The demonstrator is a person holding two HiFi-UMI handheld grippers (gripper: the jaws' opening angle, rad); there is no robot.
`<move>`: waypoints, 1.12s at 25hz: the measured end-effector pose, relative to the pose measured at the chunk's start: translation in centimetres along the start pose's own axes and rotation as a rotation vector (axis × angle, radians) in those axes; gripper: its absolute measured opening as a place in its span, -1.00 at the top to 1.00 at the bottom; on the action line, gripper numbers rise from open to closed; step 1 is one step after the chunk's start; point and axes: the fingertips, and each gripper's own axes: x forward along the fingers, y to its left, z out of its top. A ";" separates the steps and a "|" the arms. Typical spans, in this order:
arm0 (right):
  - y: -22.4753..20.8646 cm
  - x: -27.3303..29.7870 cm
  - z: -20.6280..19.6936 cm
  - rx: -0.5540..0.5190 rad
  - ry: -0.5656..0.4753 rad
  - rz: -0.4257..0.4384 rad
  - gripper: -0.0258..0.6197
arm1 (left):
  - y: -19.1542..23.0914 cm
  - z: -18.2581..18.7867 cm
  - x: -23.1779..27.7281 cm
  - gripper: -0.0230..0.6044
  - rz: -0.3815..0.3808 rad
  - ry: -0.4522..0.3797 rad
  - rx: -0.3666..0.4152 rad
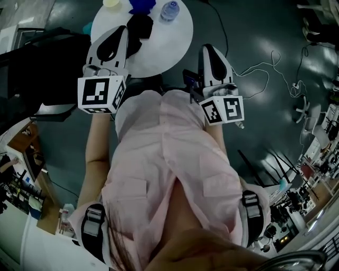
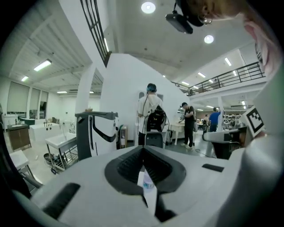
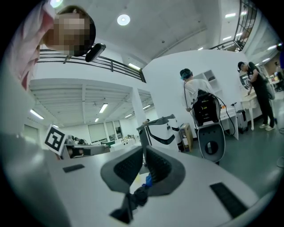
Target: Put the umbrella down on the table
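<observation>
- Left gripper (image 2: 143, 150) jaws: pressed together, clamping nothing; right gripper (image 3: 143, 151) likewise closed and empty.
- Umbrella (image 1: 140, 25): appears as dark folded bundle lying on round white table (image 1: 175, 39), near water bottle (image 1: 169, 9), well apart from both grippers.
- Placement: judged complete; no step seems outstanding.

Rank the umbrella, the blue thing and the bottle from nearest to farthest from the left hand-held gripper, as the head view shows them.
1. The umbrella, black, on the table just right of the left hand-held gripper.
2. The blue thing, at the table's far edge, beyond the umbrella.
3. The bottle, farther right along that far edge.
</observation>
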 end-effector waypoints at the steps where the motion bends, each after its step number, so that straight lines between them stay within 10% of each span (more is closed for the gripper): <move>1: 0.0 -0.3 0.2 -0.003 -0.004 0.002 0.80 | -0.3 0.6 -1.0 0.87 0.006 -0.022 0.012; 10: 0.1 -2.3 0.8 -0.052 0.009 0.006 0.80 | -1.2 0.1 -6.9 0.86 0.130 -0.101 -0.119; 28: 0.5 -3.7 0.7 -0.059 0.011 -0.006 0.80 | -4.3 -0.1 -7.0 0.86 0.066 -0.098 -0.122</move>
